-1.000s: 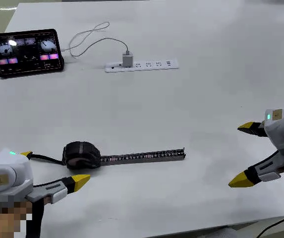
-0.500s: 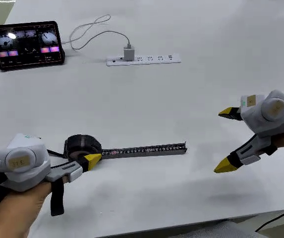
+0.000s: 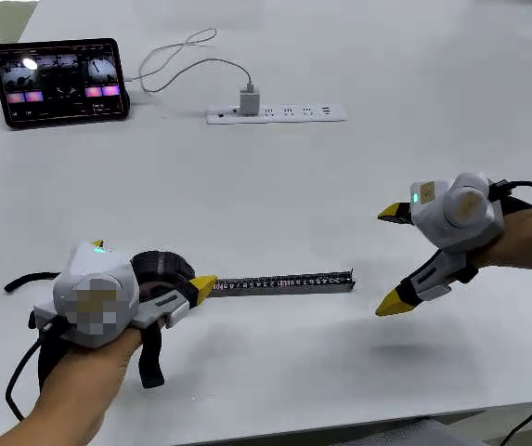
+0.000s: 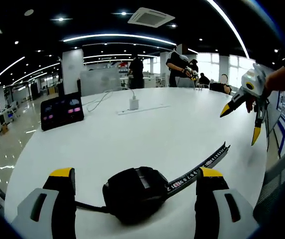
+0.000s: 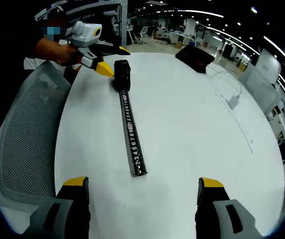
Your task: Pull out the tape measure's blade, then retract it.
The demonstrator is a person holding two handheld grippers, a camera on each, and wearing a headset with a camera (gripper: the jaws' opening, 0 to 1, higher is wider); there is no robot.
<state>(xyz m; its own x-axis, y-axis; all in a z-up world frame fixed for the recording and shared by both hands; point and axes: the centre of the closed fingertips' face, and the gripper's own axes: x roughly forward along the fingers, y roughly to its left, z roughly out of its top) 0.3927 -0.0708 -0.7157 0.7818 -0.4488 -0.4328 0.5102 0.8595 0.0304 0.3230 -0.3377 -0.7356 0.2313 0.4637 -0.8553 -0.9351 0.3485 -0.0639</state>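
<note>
A black tape measure (image 3: 161, 271) lies on the white table with its dark blade (image 3: 284, 281) drawn out to the right. My left gripper (image 3: 149, 265) is open, one yellow-tipped jaw on each side of the case (image 4: 135, 191), with gaps on both sides. The blade (image 4: 202, 167) runs off to the right past the right-hand jaw. My right gripper (image 3: 389, 256) hovers open just right of the blade's hooked end (image 3: 349, 277). In the right gripper view the blade's end (image 5: 139, 171) lies just ahead of my open right gripper (image 5: 142, 182), with the case (image 5: 122, 72) far down the blade.
A tablet (image 3: 59, 79) with a lit screen stands at the back left. A white power strip (image 3: 279, 113) with a charger and a looped cable lies behind the work. The table's front edge (image 3: 340, 429) is close. A grey mesh chair (image 5: 23, 149) stands beside the table.
My left gripper has come forward from beside the case so its jaws now flank it. My right gripper has moved left, closer to the blade's end. The tape measure stays put.
</note>
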